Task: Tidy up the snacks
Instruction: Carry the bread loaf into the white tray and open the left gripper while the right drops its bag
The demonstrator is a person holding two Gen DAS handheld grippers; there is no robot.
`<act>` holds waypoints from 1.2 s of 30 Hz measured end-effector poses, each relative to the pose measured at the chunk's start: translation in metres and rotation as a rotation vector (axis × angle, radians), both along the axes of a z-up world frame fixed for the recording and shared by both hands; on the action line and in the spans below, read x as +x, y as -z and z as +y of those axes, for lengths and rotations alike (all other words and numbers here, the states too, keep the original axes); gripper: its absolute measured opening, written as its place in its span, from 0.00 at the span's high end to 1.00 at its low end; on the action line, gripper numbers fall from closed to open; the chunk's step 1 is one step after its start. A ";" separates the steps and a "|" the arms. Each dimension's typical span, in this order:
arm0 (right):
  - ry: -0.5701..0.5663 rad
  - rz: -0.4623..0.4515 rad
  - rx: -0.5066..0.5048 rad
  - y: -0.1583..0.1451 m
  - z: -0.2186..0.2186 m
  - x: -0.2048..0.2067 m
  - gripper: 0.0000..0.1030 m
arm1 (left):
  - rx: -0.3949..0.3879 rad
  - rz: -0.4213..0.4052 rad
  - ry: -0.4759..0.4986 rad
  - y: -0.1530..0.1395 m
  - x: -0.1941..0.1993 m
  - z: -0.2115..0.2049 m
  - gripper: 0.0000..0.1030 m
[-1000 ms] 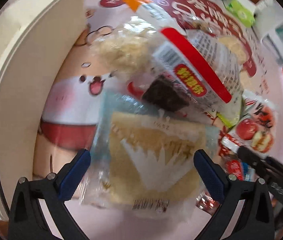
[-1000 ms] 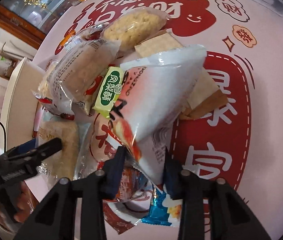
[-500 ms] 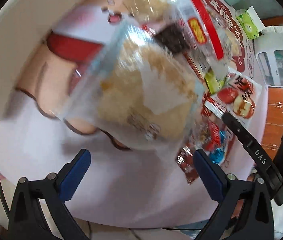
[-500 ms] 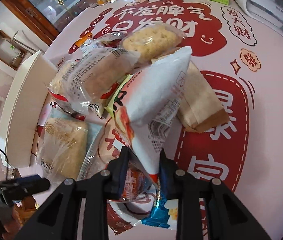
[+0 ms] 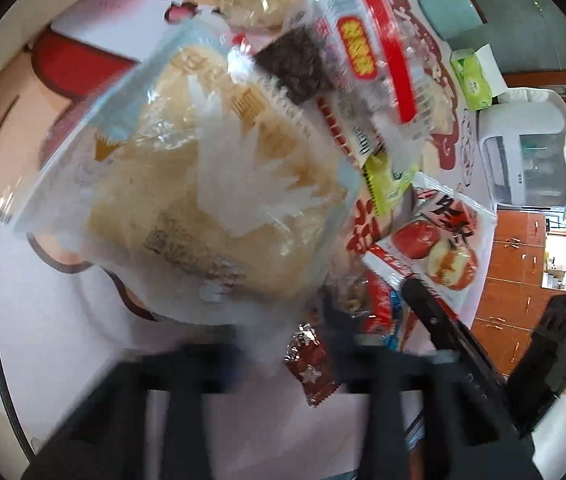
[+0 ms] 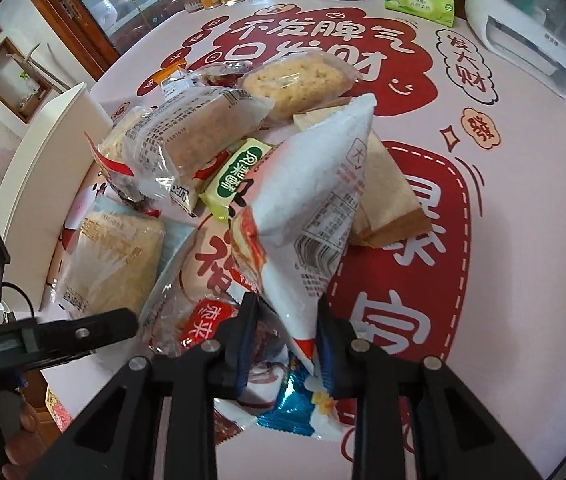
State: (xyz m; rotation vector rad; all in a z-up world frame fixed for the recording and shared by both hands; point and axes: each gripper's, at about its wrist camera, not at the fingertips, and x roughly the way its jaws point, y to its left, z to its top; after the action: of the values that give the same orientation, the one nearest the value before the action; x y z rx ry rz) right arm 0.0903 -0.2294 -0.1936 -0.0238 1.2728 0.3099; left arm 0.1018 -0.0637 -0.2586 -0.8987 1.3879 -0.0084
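Round worktop point(image 6: 523, 240) under a glossy printed cover, pale pink with big red panels; smooth enough that packets would slide.

White box point(image 6: 39, 184) with flat stiff walls, standing at the worktop's edge, likely the bin for sorted snacks. Everything below placed relative to it.

Snack heap piled just beside the box, loosely stacked, crinkly film throughout.

Pale layered cake in a clear wrapper point(image 5: 211, 184), flat and rectangular, nearest the box at the heap's near end. Left gripper point(image 5: 283, 360) blurred in its own view, jaws closing around the wrapper's near edge; whether the pads already press on the film cannot be told.

White pillow bag with red print point(image 6: 315, 208), puffed and tapering, on the heap's far side from the box, lifted corner-up. Right gripper point(image 6: 287, 340) pinching its crimped lower seam between narrow-set jaws, a sensible hold since the sealed seam is flat and stiff while the air-filled body would slip.

Small green sachet point(image 6: 235, 176), squarish, between the bag and the box.
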 end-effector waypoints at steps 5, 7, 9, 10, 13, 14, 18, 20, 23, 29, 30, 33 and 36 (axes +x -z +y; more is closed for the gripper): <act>0.005 -0.010 -0.013 -0.002 -0.003 -0.006 0.74 | 0.163 -0.077 0.029 -0.023 -0.004 -0.001 0.94; 0.004 -0.019 -0.012 -0.005 -0.004 -0.008 0.75 | 0.228 -0.109 0.068 -0.036 0.003 -0.005 0.95; -0.002 -0.032 -0.010 -0.009 -0.002 -0.011 0.76 | 0.288 -0.154 0.105 -0.052 0.000 -0.005 0.97; -0.005 -0.037 -0.009 -0.011 -0.001 -0.013 0.77 | 0.315 -0.180 0.129 -0.063 -0.005 -0.002 0.97; -0.010 -0.045 0.005 -0.017 0.002 -0.017 0.88 | 0.350 -0.222 0.170 -0.083 -0.007 -0.004 0.98; -0.015 -0.041 0.019 -0.019 0.003 -0.019 0.98 | 0.361 -0.236 0.183 -0.090 -0.005 -0.006 0.98; -0.020 -0.062 0.028 -0.028 0.009 -0.025 0.98 | 0.418 -0.303 0.236 -0.127 -0.031 0.013 0.98; -0.018 -0.075 0.036 -0.033 0.012 -0.027 0.98 | 0.439 -0.334 0.248 -0.145 -0.056 0.034 0.98; -0.026 -0.109 0.064 -0.048 0.017 -0.030 0.99 | 0.449 -0.383 0.249 -0.175 -0.084 0.057 0.98; -0.063 -0.206 0.165 -0.097 0.031 -0.038 0.99 | 0.491 -0.501 0.259 -0.234 -0.101 0.069 0.98; -0.069 -0.225 0.184 -0.106 0.034 -0.039 0.99 | 0.498 -0.518 0.259 -0.244 -0.102 0.070 0.98; -0.095 -0.270 0.239 -0.131 0.045 -0.042 0.99 | 0.526 -0.568 0.257 -0.273 -0.104 0.079 0.98; -0.121 -0.320 0.263 -0.153 0.059 -0.045 0.99 | 0.559 -0.596 0.250 -0.289 -0.104 0.091 0.98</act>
State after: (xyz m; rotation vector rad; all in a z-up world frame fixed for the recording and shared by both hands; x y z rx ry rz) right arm 0.0454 -0.1703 -0.0403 0.0718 0.9082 0.5530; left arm -0.0021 0.0277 0.0300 -0.2158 0.8595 -0.0692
